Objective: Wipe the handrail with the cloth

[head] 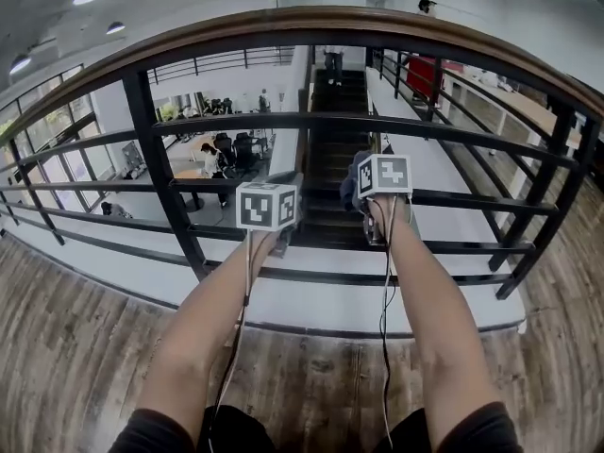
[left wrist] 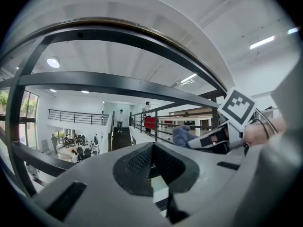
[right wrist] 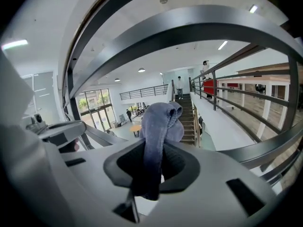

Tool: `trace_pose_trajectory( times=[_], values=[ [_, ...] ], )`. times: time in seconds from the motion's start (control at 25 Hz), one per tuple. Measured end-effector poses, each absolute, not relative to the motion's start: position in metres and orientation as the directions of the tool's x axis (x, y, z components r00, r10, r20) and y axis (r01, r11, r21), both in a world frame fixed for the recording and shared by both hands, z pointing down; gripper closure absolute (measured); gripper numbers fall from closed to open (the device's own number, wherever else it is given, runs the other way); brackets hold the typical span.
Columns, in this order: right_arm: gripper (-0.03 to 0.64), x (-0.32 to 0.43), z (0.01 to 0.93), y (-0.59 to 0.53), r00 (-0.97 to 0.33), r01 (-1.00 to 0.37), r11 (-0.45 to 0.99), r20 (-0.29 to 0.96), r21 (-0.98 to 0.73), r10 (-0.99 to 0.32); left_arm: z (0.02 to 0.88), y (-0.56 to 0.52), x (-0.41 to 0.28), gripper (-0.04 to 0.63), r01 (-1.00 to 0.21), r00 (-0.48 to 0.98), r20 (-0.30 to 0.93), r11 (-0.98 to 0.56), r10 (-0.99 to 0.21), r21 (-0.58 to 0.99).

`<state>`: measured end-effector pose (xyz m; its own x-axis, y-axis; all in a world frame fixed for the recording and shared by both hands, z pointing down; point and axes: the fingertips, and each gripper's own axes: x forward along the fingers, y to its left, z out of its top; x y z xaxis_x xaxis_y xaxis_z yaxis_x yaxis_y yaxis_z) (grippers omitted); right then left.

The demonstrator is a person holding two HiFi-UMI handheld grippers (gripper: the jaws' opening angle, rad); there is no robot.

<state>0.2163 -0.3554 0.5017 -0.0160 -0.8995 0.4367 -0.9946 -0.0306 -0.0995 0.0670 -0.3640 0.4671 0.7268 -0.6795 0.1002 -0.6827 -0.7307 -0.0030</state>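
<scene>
Now R gripper (right wrist: 151, 169) clamped on blue cloth (right wrist: 159, 122) nr handrail (head: 311, 19); L gripper (left wrist: 152, 163) closed, empty

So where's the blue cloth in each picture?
Head view: the cloth peeks out mid-picture, left of the right gripper and its marker cube.
Left gripper view: right of centre, a bluish lump at the right gripper's tip.
Right gripper view: dead centre, pinched between the jaws.
Shared landmark: the staircase beyond the railing.

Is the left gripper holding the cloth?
No, the cloth is pinched in the right gripper, while the left gripper is shut with nothing between its jaws.
</scene>
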Motion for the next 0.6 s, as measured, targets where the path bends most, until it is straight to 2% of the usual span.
trace_pose_trajectory(
  times=[0.6],
  values=[
    [0.537,0.368,0.496,-0.286,0.134,-0.986,-0.163,0.425,-0.031,-0.895,0.471,-0.316,0.210,0.592,-0.596,0.799,0.131,-0.801,-0.587,0.047]
  ],
)
